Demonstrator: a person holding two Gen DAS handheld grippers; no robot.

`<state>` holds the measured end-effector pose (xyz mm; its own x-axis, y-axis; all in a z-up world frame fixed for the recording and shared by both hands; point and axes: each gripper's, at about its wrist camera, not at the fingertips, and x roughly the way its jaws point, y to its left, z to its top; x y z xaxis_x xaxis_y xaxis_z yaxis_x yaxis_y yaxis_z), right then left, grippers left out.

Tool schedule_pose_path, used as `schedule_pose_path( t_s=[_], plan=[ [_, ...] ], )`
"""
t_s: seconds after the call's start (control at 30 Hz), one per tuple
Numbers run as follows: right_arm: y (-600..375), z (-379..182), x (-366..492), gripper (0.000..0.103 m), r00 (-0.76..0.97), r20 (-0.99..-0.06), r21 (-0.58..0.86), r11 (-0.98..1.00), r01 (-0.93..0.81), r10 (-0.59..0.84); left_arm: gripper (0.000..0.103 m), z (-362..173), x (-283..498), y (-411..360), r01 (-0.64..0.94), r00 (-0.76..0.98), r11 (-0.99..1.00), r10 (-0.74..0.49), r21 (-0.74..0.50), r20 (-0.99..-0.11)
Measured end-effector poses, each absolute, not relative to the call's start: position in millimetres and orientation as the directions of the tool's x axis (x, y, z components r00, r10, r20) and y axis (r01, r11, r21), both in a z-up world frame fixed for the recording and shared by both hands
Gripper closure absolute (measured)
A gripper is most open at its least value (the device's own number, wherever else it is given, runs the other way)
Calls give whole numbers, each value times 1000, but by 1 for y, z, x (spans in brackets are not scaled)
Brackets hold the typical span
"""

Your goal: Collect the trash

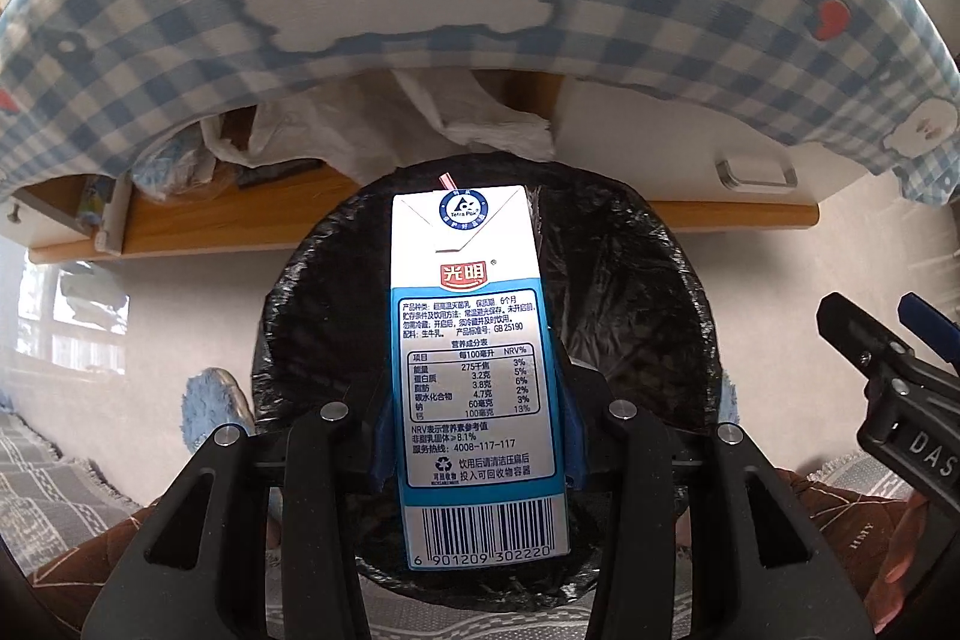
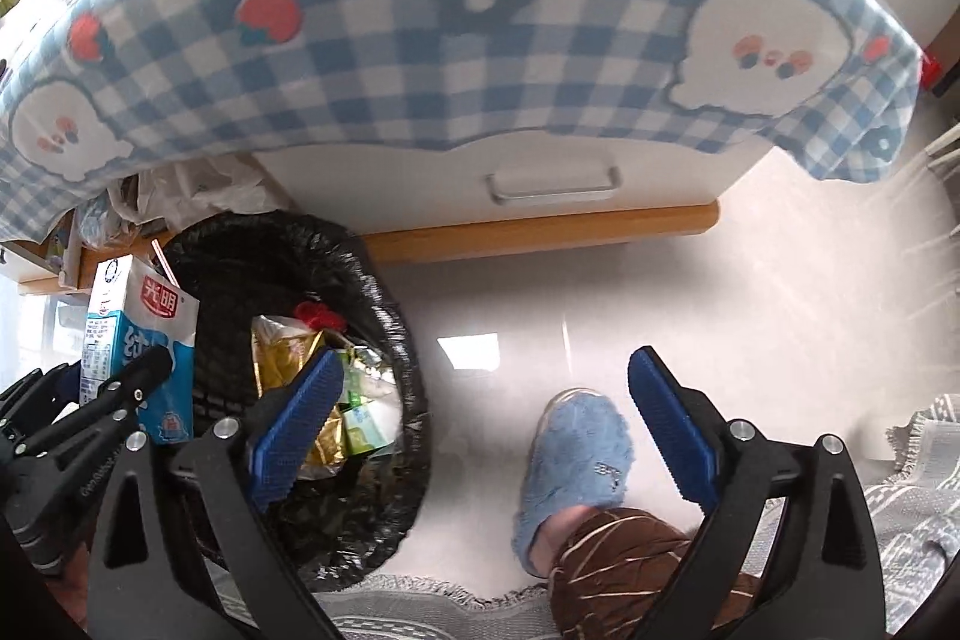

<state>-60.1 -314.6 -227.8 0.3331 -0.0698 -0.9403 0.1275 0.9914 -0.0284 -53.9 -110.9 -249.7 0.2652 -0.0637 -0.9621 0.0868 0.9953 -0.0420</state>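
A blue and white milk carton (image 1: 474,370) with a straw stands upright between the pads of my left gripper (image 1: 477,436), which is shut on it. It hangs right over the mouth of a round bin lined with a black bag (image 1: 660,292). The right wrist view shows the same carton (image 2: 141,340) at the bin's (image 2: 384,316) left rim. Inside lie a gold wrapper (image 2: 288,358), a small green carton (image 2: 363,424) and something red (image 2: 318,316). My right gripper (image 2: 485,370) is open and empty, above the floor just right of the bin.
A table with a blue checked cloth (image 2: 420,58) overhangs the bin. Below it are a white drawer with a metal handle (image 2: 552,187) and a wooden shelf (image 1: 240,220) holding plastic bags. A person's foot in a blue slipper (image 2: 576,454) and a grey rug (image 2: 924,508) lie nearby.
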Motion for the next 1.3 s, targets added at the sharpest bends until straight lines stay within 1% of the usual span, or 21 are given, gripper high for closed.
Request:
schedule_pose_path(
  t_s=[0.27, 0.43, 0.47, 0.5, 0.6, 0.63, 0.67, 0.73, 0.87, 0.9, 1.07, 1.17, 1.3],
  plan=[
    [-335, -211, -60, 11, 356, -928, -53, 986, 159, -107, 61, -250, -57, -133, 140, 256, 988, -92, -57, -962],
    [-338, -209, -60, 11, 356, -929, -45, 985, 169, -104, 60, -250, -58, -134, 143, 259, 988, -93, -57, -962],
    [-338, -209, -59, 11, 355, -929, -47, 985, 166, -104, 54, -250, -58, -134, 145, 259, 988, -86, -49, -962],
    [-336, -210, -58, 11, 355, -929, -50, 985, 164, -107, 44, -250, -58, -134, 146, 264, 988, -81, -43, -961],
    [-325, -214, -55, 11, 356, -929, -54, 988, 144, -103, 29, -246, -62, -127, 140, 293, 990, -56, -15, -954],
    [-321, -215, -53, 11, 357, -929, -53, 989, 135, -98, 27, -244, -63, -123, 138, 296, 990, -48, -7, -954],
    [-316, -215, -52, 11, 358, -929, -48, 990, 129, -92, 22, -242, -64, -118, 134, 299, 991, -42, -2, -953],
    [-305, -211, -51, 11, 367, -928, -30, 993, 116, -71, 19, -234, -66, -105, 116, 313, 993, -33, 3, -949],
    [-276, -187, -52, 11, 416, -908, -14, 998, 65, -40, 7, -205, -72, -77, 77, 357, 997, -25, 3, -934],
    [-268, -177, -54, 11, 434, -901, -11, 999, 46, -30, 6, -197, -75, -72, 68, 371, 998, -23, 2, -928],
    [-245, -130, -69, 11, 509, -861, -5, 1000, -9, 0, 6, -144, -89, -43, 17, 445, 999, -37, -32, -895],
    [-243, -105, -83, 11, 542, -840, 25, 1000, -5, 23, 6, -115, -100, -31, -7, 476, 999, -34, -42, -879],
    [-245, -81, -100, 11, 548, -835, 59, 998, 19, 39, 6, -86, -119, -21, -5, 505, 999, -41, -50, -862]
  ],
)
